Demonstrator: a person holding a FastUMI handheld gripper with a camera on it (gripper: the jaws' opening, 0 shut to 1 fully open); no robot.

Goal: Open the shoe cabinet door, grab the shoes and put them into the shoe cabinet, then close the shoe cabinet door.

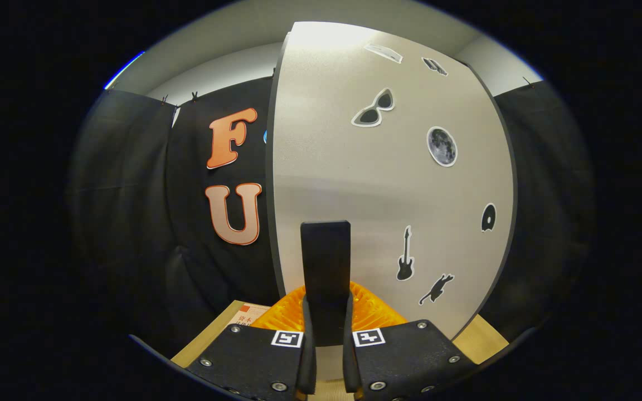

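Observation:
The pale grey shoe cabinet door, with stickers of sunglasses, a moon, a guitar and a cat, stands upright right in front of me. A black upright door handle sticks out of it near its left edge. My gripper is shut on the lower part of this handle, with its orange ribbed fingers flanking it on both sides. The door's dark left edge shows against the black cloth. I cannot tell how far the door stands from the cabinet body.
A light wooden surface lies under the cabinet and the gripper. A printed sheet or book with a red mark lies on it just left of the fingers. Black cloth hangs on both sides of the cabinet.

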